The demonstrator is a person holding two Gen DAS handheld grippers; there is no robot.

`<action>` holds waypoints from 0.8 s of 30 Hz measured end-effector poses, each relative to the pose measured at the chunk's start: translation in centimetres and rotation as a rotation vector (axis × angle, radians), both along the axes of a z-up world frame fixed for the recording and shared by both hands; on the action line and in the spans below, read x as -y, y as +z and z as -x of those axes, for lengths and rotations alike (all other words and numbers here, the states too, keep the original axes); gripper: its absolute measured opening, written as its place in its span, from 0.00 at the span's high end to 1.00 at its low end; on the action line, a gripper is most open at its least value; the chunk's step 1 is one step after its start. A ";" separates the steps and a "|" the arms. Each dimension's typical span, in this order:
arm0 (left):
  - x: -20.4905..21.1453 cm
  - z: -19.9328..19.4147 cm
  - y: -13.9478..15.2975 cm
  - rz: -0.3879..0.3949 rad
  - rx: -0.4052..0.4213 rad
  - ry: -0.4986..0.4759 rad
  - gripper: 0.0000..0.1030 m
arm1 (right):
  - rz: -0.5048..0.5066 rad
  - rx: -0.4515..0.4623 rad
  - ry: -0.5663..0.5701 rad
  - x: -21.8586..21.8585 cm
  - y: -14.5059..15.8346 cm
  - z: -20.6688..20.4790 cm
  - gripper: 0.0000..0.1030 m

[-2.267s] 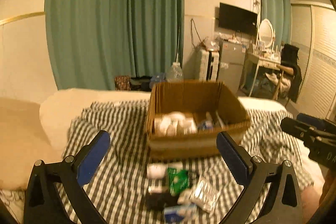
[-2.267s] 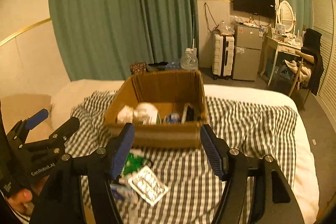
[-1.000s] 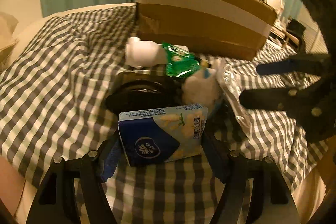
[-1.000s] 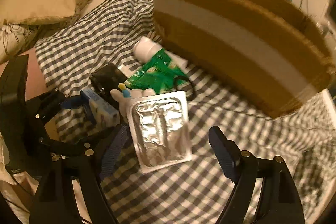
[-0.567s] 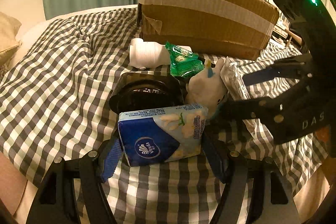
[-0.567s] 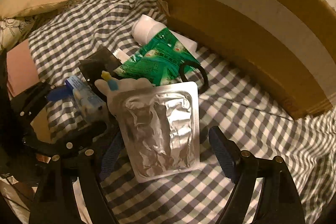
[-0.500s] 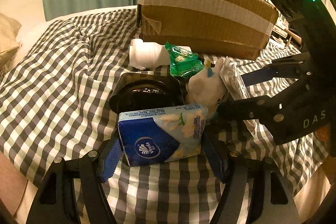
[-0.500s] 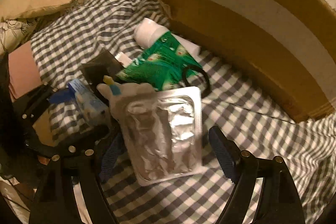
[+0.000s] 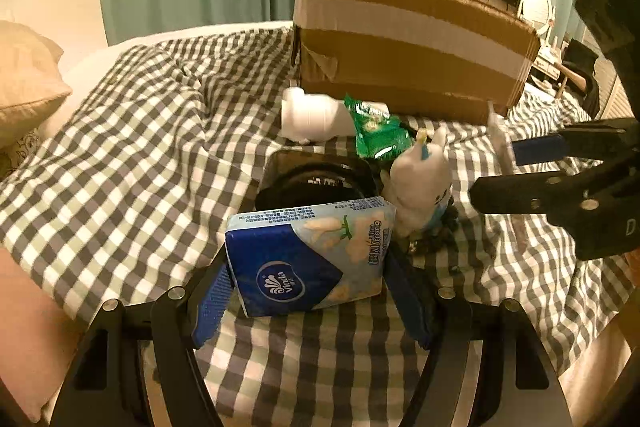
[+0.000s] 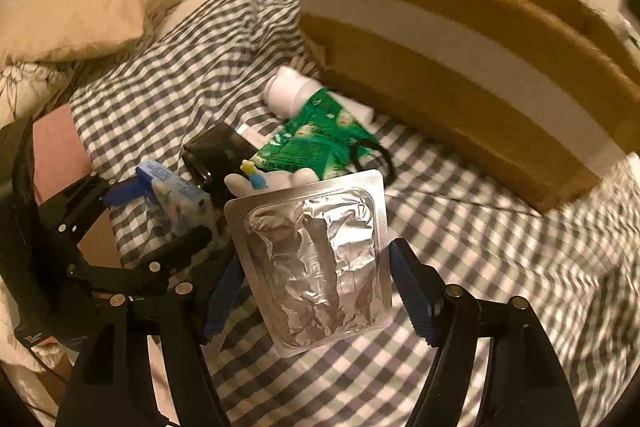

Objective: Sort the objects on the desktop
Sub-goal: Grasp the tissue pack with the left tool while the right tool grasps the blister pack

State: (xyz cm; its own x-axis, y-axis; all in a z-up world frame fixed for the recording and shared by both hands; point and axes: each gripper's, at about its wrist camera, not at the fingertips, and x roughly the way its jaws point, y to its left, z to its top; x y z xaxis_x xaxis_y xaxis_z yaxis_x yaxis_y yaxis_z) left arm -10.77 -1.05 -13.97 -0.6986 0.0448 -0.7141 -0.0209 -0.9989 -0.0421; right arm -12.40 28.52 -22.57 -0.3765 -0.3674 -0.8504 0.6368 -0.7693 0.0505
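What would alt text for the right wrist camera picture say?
The right claw grips a silver foil pill pack above a checked blanket. Behind lie a green packet, a white bottle and a cardboard box.

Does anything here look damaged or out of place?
The cardboard box has a torn flap of paper peeling at its lower left corner, and its top edge is ragged. The foil blister pack is crumpled. Loose items lie heaped together on the checked bedspread.
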 end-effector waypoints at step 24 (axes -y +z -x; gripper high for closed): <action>-0.2 -2.6 9.7 -0.008 -0.207 -0.016 0.29 | 0.130 -0.235 -0.290 -3.4 9.6 -8.5 0.31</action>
